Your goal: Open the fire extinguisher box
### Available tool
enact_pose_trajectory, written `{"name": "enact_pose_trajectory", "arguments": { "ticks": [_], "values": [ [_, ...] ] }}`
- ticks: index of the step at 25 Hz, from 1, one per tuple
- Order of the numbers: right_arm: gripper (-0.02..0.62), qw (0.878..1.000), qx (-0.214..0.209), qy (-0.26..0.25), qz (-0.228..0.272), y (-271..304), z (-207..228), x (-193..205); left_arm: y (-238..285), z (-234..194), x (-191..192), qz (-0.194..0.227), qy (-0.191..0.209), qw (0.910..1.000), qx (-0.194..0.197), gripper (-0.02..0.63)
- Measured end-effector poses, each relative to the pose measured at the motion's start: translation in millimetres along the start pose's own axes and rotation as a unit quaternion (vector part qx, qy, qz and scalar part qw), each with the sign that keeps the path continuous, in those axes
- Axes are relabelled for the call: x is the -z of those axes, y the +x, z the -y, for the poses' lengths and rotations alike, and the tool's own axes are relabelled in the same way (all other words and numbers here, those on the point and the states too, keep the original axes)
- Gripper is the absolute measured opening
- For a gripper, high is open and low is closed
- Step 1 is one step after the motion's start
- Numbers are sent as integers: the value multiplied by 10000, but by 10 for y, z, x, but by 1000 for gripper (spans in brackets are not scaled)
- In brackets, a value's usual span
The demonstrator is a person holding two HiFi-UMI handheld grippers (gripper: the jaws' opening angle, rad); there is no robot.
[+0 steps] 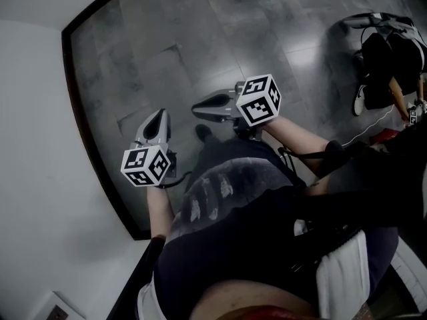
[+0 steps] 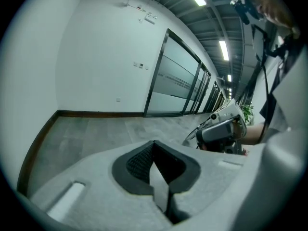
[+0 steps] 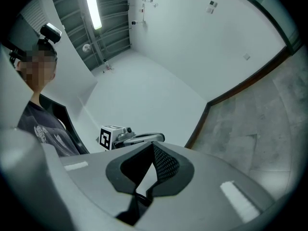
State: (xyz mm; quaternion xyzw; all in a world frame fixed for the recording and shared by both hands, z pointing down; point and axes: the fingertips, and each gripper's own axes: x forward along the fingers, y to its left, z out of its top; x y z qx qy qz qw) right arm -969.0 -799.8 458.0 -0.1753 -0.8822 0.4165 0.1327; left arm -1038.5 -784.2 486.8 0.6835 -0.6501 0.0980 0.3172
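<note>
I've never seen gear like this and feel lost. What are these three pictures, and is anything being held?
No robot here: a person holds a left gripper and a right gripper, one per hand. The head view looks down from the person's head at both, above a grey tiled floor beside a white wall. The other two views come from cameras riding on each gripper, looking along its fingers. Both pairs of fingers are closed on nothing. No fire extinguisher box shows anywhere.

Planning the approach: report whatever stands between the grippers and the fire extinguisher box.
The box shows in no view, so that cannot be judged. Close to the left gripper and right gripper, only floor and white wall show.
</note>
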Motion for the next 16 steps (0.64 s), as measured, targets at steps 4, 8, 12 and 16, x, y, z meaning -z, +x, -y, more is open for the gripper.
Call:
{"name": "enact_pose_trajectory", "arguments": {
  "ticks": [4,8,12,16],
  "values": [
    [0,9998,112,2,189,26,-41,-112,9,-45,-102,99,129,9996,216,3],
    [0,9998,51,-12,187,44,-170,-170,15,-74,-224,92,112,9993,344,3],
    [0,10000,-60,-30,-73,45,-250,-223,152,-63,-408,-82,197,9988,436,3],
    [0,9995,49,-170,-268,65,-251,-217,233,-176,-426,-295,173,9984,449,3]
  ]
}}
